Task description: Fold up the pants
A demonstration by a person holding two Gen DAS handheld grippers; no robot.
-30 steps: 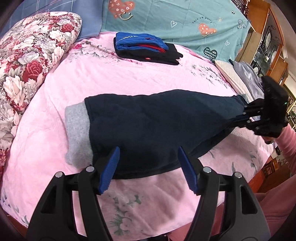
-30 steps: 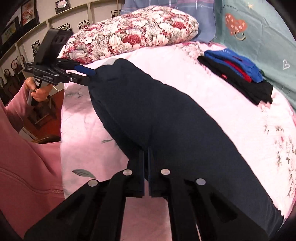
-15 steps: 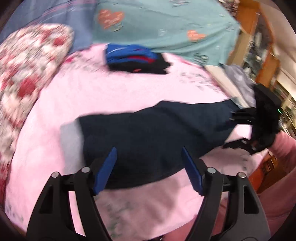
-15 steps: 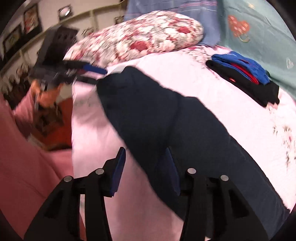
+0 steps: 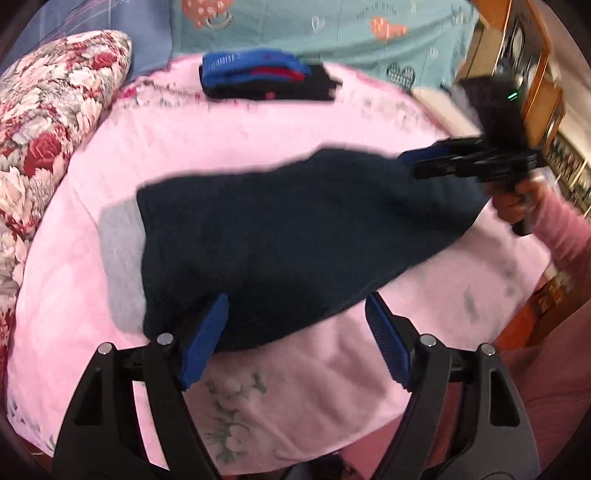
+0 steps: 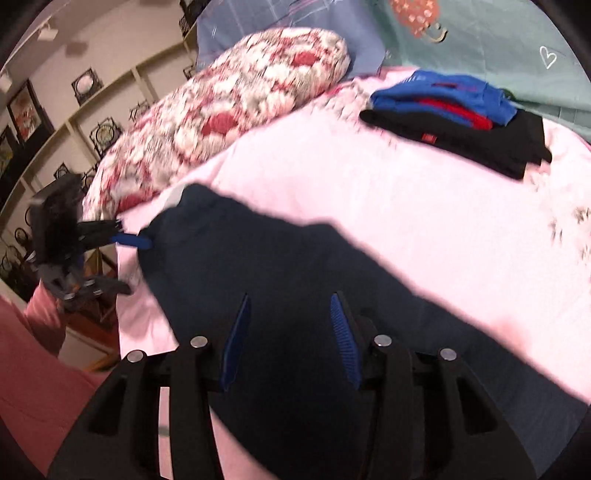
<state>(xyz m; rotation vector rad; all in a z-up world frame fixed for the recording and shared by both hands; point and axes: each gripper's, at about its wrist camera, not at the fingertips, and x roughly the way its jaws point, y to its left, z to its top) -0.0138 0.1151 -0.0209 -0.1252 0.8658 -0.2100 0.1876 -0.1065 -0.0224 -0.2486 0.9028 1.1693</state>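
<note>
The dark navy pants (image 5: 295,236) lie flat across the pink bedspread (image 5: 258,122), with a grey lining band (image 5: 122,266) showing at their left end. My left gripper (image 5: 295,332) is open, hovering over the near edge of the pants by that end. My right gripper (image 6: 288,328) is open and empty above the other end of the pants (image 6: 295,295). It shows in the left wrist view (image 5: 436,162) at the pants' right end. The left gripper shows in the right wrist view (image 6: 122,240), beside the far end.
A folded stack of blue, red and black clothes (image 5: 266,79) lies at the back of the bed, also in the right wrist view (image 6: 458,122). A floral pillow (image 5: 48,122) lies at left. A teal sheet (image 5: 332,26) hangs behind. Wooden shelves (image 5: 532,74) stand at right.
My right gripper, shut on the pants' end a second ago, has opened and let go, then lifted over the cloth. The left gripper stayed open and shifted closer over the pants.
</note>
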